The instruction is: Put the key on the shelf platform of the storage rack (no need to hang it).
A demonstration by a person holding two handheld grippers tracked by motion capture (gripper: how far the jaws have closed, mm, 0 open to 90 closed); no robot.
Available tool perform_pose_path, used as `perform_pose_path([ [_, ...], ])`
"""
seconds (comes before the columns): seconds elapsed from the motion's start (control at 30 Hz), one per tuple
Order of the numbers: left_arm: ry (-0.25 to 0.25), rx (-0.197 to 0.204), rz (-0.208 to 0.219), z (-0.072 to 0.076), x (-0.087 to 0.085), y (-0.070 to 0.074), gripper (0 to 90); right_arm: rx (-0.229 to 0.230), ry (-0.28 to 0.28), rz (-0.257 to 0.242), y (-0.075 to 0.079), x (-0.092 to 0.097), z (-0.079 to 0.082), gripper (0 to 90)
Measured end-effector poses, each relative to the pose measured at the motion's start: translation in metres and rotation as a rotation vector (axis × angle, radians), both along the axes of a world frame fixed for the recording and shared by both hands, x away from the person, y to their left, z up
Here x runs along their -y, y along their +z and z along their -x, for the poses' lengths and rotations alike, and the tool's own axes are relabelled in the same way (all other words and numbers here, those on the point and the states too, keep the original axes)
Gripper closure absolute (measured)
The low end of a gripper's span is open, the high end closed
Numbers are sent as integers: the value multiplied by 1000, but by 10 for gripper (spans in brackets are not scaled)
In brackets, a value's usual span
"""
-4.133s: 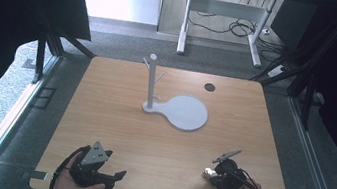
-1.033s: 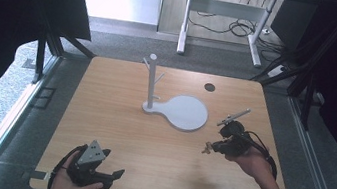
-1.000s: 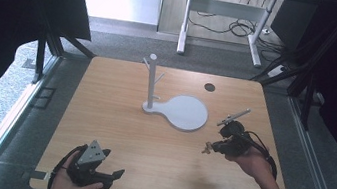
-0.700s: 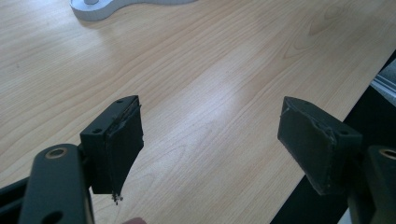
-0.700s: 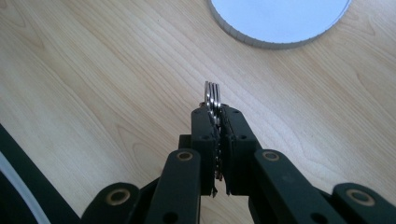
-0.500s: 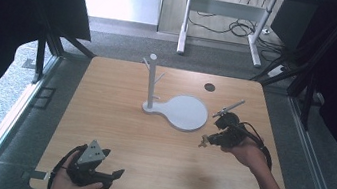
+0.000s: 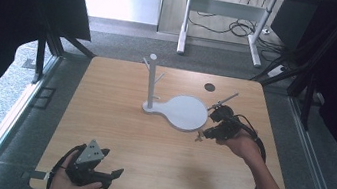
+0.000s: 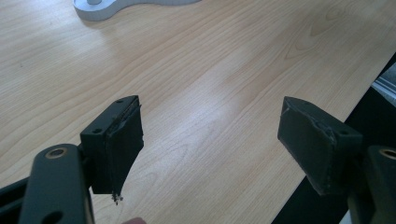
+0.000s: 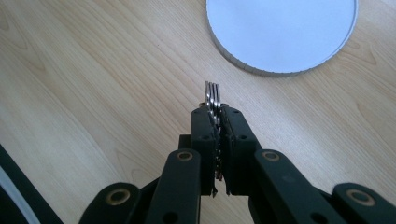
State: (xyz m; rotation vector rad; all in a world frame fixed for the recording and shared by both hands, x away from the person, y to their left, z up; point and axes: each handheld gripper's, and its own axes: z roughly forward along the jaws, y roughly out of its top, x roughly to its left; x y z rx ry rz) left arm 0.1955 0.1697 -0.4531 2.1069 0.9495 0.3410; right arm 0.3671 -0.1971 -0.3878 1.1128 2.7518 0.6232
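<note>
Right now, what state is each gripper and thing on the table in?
Right gripper: shut on thin metal rings, beside the disc.
Left gripper: open, nothing between its jaws.
White stand: upright, pegs bare.
White disc base: flat on the table, bare.

A lab-style recording booth: a bare wooden worktop (image 7: 117, 117) framed by black curtains (image 7: 12, 10), with a desk frame (image 7: 222, 26) and loose cables (image 7: 227, 26) at twelve o'clock.

Left claw (image 7: 111, 174) rests wide open at the near edge, while the outstretched right claw (image 7: 199, 135) is clamped.
</note>
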Motion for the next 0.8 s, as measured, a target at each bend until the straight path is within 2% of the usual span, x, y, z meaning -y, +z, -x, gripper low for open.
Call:
perform_pose_path([
  [0.33, 3, -1, 3, 0, -1, 0, 226, -13, -4, -1, -3, -6, -11, 851],
  [0.8, 6, 2, 3, 0, -3, 0, 226, -8, -5, -7, 3, -17, -28, 851],
])
